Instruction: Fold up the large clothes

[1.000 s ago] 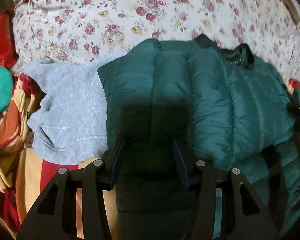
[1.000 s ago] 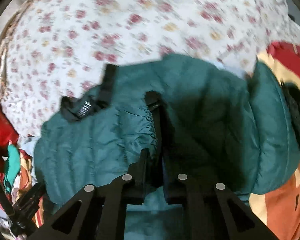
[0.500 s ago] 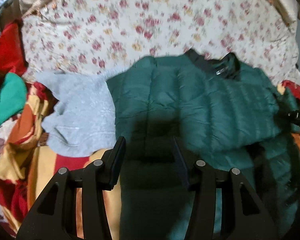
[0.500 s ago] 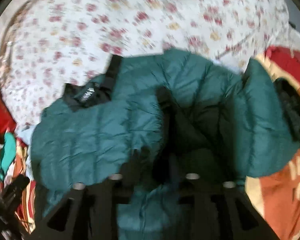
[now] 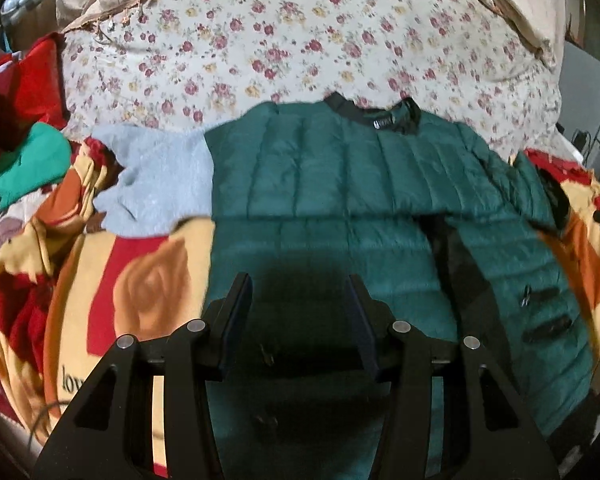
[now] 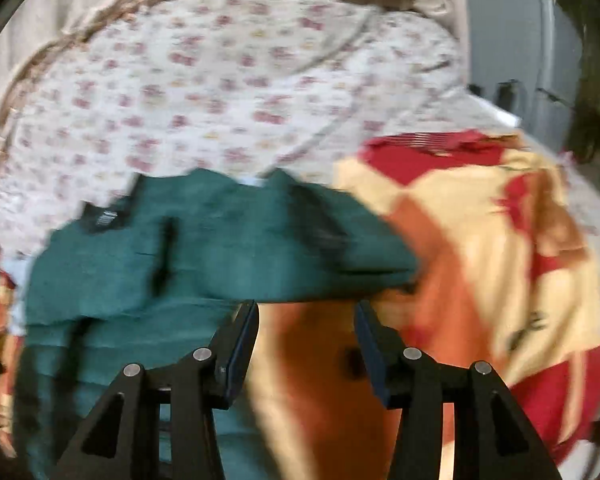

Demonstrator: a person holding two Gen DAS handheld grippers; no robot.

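A dark green quilted puffer jacket point(image 5: 340, 200) lies on the bed with its black collar at the far side and a sleeve folded across its chest. My left gripper point(image 5: 300, 292) is open and empty above the jacket's near hem. In the right wrist view the jacket point(image 6: 204, 248) is blurred at the left. My right gripper point(image 6: 306, 320) is open and empty over the blanket, just past the jacket's right edge.
A red, orange and cream blanket point(image 5: 140, 280) covers the bed; it also shows in the right wrist view point(image 6: 480, 240). A grey sweater point(image 5: 160, 176) lies left of the jacket. A floral quilt point(image 5: 300, 40) is heaped behind. Red and green clothes point(image 5: 24, 128) are piled far left.
My right gripper has opened, let go of the jacket and swung right over the blanket. My left gripper has pulled back toward the jacket's hem, staying open.
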